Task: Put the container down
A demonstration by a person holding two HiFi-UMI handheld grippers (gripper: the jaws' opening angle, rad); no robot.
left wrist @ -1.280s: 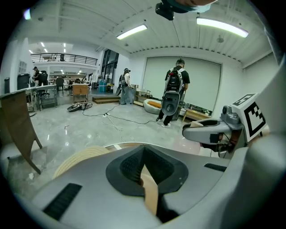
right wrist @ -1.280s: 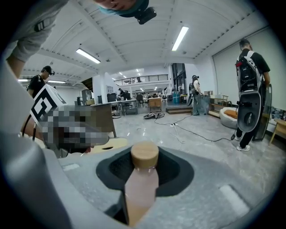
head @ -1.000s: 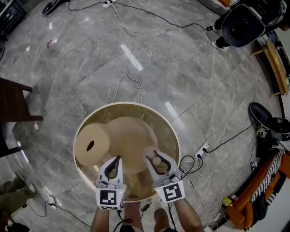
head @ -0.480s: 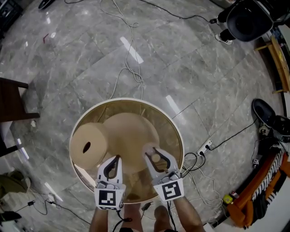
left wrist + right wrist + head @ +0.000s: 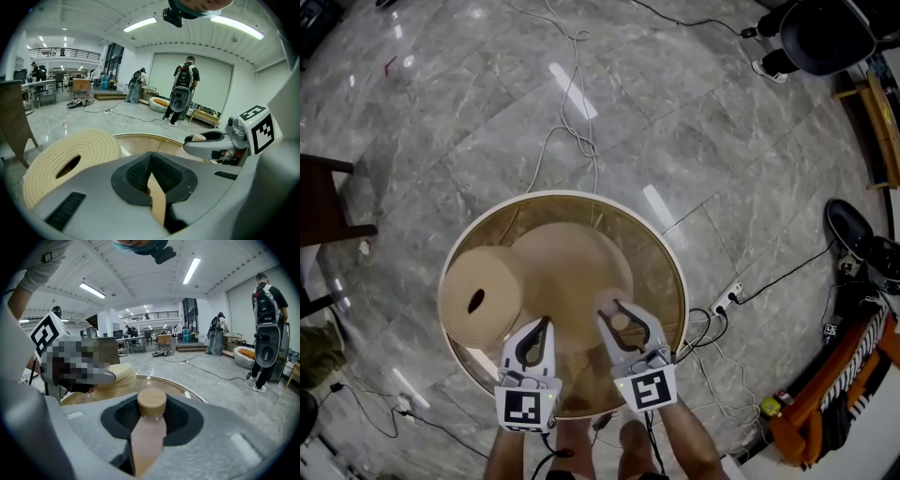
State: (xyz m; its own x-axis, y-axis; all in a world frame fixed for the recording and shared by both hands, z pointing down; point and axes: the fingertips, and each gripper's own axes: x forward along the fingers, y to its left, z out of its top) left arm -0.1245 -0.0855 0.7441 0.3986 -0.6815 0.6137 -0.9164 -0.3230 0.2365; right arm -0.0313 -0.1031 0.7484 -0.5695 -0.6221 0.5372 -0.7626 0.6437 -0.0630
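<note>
- The container (image 5: 149, 432), a small pale bottle with a wooden cap, is clamped roughly upright in the right tool (image 5: 623, 328). The cap stands clear above the pads, so the body takes the grip.
- It is held over the near right part of the round glass surface (image 5: 565, 195). Whether its base touches the glass cannot be told.
- The left tool (image 5: 534, 339) is closed narrowly on a thin tan strip (image 5: 157, 199), whose nature cannot be made out.
- A roll (image 5: 478, 298) lies on the surface's left, well apart, so the spot beneath the container seems free.
- The grip is best released only once the base is seated, since a narrow bottle could tip.
</note>
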